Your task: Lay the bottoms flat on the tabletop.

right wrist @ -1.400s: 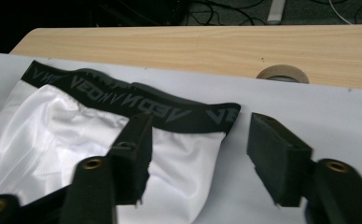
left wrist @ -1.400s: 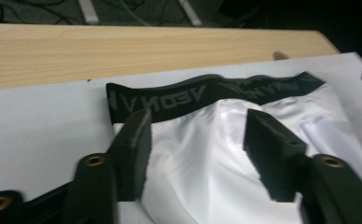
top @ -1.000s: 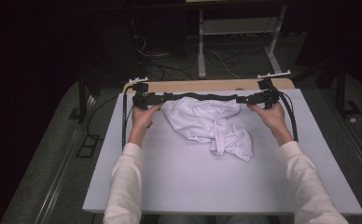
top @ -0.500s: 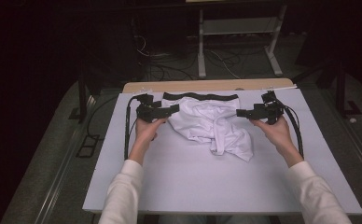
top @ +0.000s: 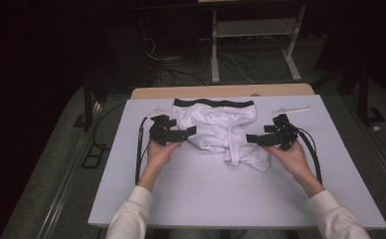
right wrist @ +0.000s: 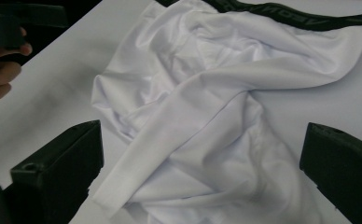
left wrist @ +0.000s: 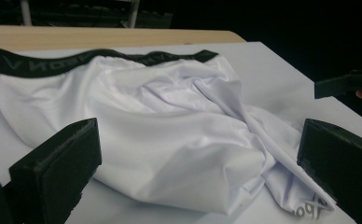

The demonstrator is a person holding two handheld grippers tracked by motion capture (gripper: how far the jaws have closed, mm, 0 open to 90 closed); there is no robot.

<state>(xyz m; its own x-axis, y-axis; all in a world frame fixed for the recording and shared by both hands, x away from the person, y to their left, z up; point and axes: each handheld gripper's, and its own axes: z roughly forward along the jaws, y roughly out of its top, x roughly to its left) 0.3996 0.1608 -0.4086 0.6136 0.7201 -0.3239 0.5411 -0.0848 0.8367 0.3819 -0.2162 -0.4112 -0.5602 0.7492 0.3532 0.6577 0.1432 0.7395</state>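
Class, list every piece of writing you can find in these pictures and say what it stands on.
Grey letters on the black waistband of the white garment: they show reversed and partly folded, too unclear to read.
Dark print on the garment's lower corner, cut off by the picture's edge: not readable.
No other writing shows.

I see white sleeves (top: 131, 219) on my arms, black blocky grippers (top: 173, 133), and looping black cables (top: 140, 149).

White cloth garment (top: 221, 132), smooth with soft sheen.
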